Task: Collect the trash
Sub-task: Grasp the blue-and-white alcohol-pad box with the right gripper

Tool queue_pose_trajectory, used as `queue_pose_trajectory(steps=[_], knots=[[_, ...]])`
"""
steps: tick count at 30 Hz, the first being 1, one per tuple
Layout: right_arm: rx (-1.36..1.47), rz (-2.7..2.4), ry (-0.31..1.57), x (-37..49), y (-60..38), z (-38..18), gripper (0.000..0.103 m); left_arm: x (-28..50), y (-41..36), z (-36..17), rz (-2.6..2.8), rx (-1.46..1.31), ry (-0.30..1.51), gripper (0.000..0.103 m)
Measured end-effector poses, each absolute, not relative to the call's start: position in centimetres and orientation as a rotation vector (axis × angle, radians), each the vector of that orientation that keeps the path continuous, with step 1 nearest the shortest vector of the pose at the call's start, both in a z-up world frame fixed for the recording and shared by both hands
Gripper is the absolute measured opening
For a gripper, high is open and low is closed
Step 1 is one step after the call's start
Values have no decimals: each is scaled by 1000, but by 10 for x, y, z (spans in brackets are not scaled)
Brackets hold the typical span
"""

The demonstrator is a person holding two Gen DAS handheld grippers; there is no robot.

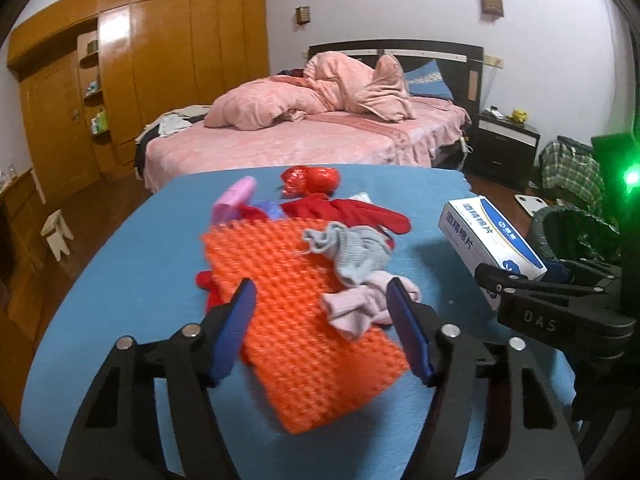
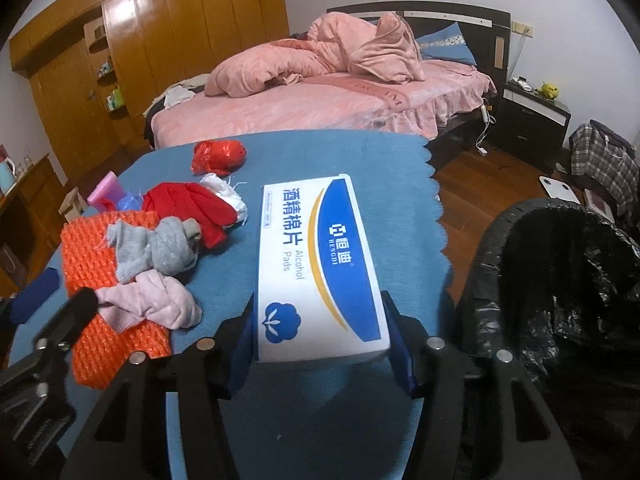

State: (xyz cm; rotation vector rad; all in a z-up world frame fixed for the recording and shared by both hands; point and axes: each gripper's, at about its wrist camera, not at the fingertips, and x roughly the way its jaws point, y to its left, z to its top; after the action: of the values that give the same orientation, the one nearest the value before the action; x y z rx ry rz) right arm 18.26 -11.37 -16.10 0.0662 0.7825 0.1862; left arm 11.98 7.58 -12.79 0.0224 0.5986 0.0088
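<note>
The right gripper (image 2: 320,332) has its fingers clamped on one box of alcohol pads (image 2: 320,264), near the black-lined trash bin (image 2: 560,280) at right. The left gripper (image 1: 324,320) has its fingers apart over one orange bubble-wrap sheet (image 1: 304,344) on the blue counter (image 1: 140,248); three cloth pieces, one grey (image 1: 352,248), one pink (image 1: 360,304), one red (image 1: 340,208), lie there.

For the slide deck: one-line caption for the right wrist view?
Right claw clamped on alcohol pads box beside black-lined bin, clothes and orange mat left on the blue table.
</note>
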Motion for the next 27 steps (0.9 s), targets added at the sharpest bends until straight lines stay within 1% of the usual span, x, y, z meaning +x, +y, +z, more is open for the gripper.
queue_pose_trajectory(steps=[1,3,5,7,8,9,11,13,20,27], knots=[[69,186,780,182,-115,-160,56,122,74,-130,-1,19,608,59],[73,184,776,183,-118,-159,56,127,71,-136,-2,29,628,57],[75,184,773,182,-120,-159,56,132,68,-142,-4,41,653,53],[74,186,771,180,-121,-160,56,136,65,-147,-23,48,681,39],[71,187,772,179,-120,-161,56,138,62,-149,-39,51,695,35],[68,188,776,179,-119,-162,56,140,62,-151,-47,54,703,28],[72,188,781,179,-120,-164,56,140,59,-152,-59,66,704,23],[75,190,782,175,-121,-165,56,138,56,-151,-78,76,699,14],[85,199,751,165,-127,-154,56,128,55,-144,-107,68,666,11],[108,182,695,146,-149,-131,56,108,48,-111,-152,23,593,11]])
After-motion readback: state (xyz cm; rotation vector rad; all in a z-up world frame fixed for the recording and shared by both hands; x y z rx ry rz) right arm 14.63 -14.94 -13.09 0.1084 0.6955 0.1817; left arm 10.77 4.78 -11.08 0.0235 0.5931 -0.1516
